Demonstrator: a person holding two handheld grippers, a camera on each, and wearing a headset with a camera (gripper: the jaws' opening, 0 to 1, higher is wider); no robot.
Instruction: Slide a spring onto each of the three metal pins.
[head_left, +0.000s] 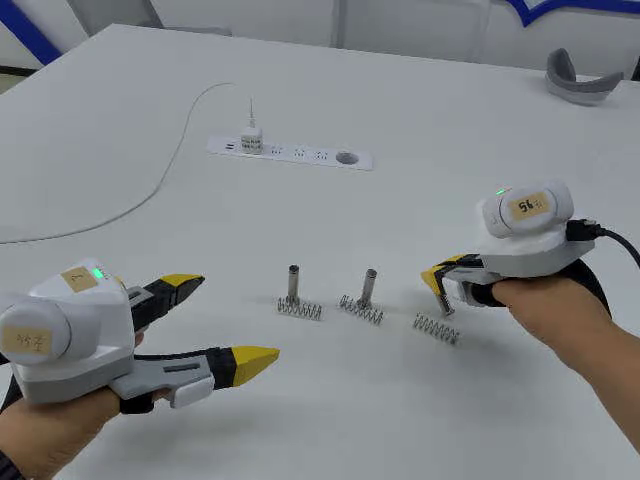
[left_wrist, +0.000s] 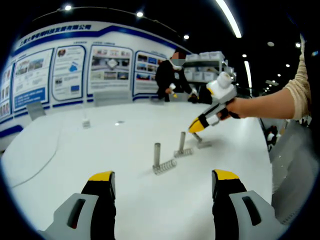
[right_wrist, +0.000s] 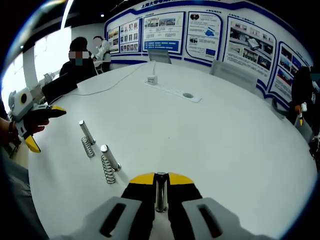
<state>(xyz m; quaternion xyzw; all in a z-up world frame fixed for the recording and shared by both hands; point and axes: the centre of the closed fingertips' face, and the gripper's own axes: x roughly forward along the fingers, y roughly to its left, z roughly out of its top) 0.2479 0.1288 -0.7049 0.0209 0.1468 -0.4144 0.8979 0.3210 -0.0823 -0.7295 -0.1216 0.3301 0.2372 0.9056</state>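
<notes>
The third pin (right_wrist: 160, 192) is clamped in the right gripper (right_wrist: 160, 179), presumably steadied for the spring (head_left: 437, 329) beside it. The left gripper (head_left: 228, 318) is held wide open, two pins (head_left: 293, 283) and springs (head_left: 300, 309) ahead

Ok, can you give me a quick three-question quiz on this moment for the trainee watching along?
1. True or false: a spring is already on the left metal pin.
2. What is the right gripper shut on? A: a spring. B: a metal pin. C: nothing.
3. Fill in: the left gripper has its jaws ____.

Key
1. False. The left spring lies flat on the table at that pin's foot.
2. B. The third metal pin stands between its jaws.
3. Open.
</notes>
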